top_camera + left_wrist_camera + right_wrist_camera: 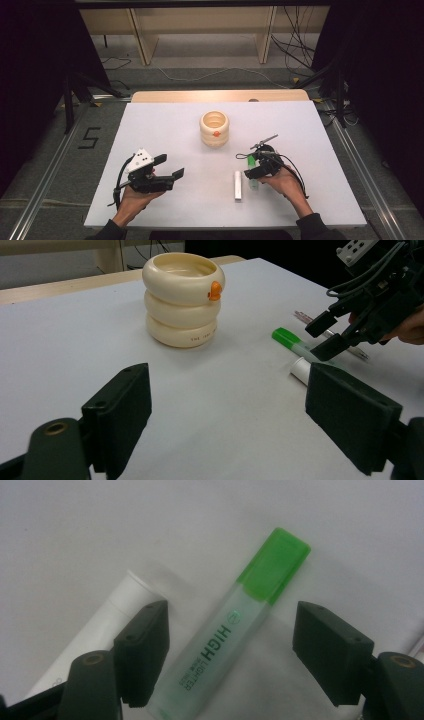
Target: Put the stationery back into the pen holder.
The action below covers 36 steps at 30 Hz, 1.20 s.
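Right gripper [230,645] hangs over the green-capped highlighter [235,630], jaws spread either side of its barrel, pads clear of it. The highlighter lies flat on the white table [165,130], at about five o'clock from the cream ringed pot [214,128], just beside a white tube [238,185]. Left gripper [169,167] gapes open, empty.

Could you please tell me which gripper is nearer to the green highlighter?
The right. The right gripper hangs directly over the highlighter, its open fingers straddling the barrel without touching it. The left gripper sits open well across the table from it.
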### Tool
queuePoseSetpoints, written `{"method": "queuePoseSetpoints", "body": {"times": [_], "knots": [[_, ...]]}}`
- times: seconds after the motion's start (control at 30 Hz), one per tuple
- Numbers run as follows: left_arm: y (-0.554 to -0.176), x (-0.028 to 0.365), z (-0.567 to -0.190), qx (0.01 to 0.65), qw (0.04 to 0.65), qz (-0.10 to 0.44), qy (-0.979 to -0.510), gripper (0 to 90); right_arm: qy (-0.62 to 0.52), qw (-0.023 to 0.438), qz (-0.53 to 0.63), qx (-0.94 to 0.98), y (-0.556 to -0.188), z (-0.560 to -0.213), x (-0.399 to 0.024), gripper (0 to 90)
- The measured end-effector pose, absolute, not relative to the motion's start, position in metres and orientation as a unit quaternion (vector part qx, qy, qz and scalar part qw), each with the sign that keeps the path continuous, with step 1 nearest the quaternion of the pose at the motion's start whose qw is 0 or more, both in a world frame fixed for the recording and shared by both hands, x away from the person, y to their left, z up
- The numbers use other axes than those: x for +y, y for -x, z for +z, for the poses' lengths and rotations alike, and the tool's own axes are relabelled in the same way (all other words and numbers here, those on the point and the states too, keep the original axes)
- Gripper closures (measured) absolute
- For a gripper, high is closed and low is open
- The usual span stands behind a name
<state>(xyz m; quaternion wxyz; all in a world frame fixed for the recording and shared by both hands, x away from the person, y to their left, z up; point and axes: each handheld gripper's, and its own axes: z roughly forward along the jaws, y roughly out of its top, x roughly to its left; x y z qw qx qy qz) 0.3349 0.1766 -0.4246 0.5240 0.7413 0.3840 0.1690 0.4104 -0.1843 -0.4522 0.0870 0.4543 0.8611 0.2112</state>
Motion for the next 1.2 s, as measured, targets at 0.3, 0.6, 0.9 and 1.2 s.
{"method": "queuePoseSetpoints", "body": {"times": [0.3, 0.6, 0.9, 1.2], "knots": [[-0.335, 0.176, -0.424, 0.382, 0.525, 0.168, -0.742, 17.9, -0.460, 0.078, 0.200, 0.861, -0.417, -0.455, -0.183, 33.8], [-0.335, 0.176, -0.424, 0.379, 0.524, 0.168, -0.744, 17.8, -0.467, 0.073, 0.181, 0.863, -0.421, -0.457, -0.180, 35.2], [-0.335, 0.175, -0.424, 0.377, 0.525, 0.167, -0.744, 17.7, -0.466, 0.074, 0.161, 0.867, -0.424, -0.462, -0.176, 36.5], [-0.334, 0.175, -0.424, 0.376, 0.525, 0.170, -0.744, 17.5, -0.469, 0.077, 0.139, 0.869, -0.426, -0.461, -0.170, 39.1]]}}
